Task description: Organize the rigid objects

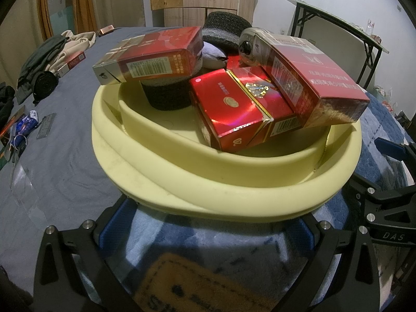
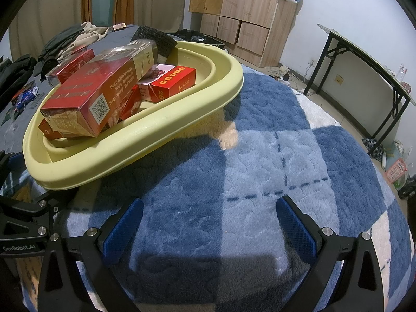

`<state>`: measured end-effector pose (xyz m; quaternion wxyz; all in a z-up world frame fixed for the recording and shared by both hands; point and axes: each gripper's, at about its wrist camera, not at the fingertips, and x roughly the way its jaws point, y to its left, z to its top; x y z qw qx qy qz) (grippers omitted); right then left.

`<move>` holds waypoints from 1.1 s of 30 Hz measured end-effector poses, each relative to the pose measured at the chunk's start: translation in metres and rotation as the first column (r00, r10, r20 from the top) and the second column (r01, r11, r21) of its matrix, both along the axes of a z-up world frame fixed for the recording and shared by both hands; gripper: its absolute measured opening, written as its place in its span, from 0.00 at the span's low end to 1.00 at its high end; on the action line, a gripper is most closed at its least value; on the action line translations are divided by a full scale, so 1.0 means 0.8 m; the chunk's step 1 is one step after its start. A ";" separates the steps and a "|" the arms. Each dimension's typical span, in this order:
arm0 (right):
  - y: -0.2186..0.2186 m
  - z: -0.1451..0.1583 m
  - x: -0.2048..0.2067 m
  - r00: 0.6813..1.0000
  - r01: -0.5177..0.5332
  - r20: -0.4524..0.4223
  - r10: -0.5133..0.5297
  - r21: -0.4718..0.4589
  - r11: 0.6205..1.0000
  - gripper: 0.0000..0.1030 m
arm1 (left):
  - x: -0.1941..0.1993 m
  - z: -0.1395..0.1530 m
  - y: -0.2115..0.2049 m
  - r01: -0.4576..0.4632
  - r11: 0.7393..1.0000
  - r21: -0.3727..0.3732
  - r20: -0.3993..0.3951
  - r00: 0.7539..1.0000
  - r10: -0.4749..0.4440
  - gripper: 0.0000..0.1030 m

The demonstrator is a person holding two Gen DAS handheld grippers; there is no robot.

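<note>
Yellow basin [image 1: 182, 182] piled with red boxes [image 1: 239, 109]; both tools, left [image 1: 205, 236] and right [image 2: 209, 223], spread apart and empty; next, probably the stray box at ten o'clock [image 1: 71, 63]

A tub [image 1: 234, 195] sits on a blanket [image 2: 260, 156] on a bed. In the tub lie many boxes. One box [image 1: 153, 57] rests on a foam block [image 1: 166, 96] at the left. Another box [image 1: 239, 109] lies in the middle, and a long box [image 1: 317, 78] leans over the right rim. A small camera [image 1: 249, 45] sits behind them, next to a second foam block [image 1: 223, 30]. Clothes [image 1: 52, 49] lie far left on the bed. A folding table [image 2: 369, 59] stands off to the right, and a cupboard [image 2: 244, 7] stands behind the bed.
</note>
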<state>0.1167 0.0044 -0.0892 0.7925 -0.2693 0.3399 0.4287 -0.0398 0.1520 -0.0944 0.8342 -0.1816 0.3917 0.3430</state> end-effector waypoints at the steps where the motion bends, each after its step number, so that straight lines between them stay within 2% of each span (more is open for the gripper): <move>1: 0.000 0.000 0.000 1.000 0.000 0.000 0.000 0.000 1.000 1.00 | 0.000 0.000 0.000 0.000 1.000 0.001 -0.001 1.000 0.000 1.00; 33: 0.000 0.000 0.000 1.000 0.000 0.000 0.000 0.000 1.000 1.00 | 0.002 0.001 -0.005 0.000 1.000 -0.001 0.001 1.000 0.000 1.00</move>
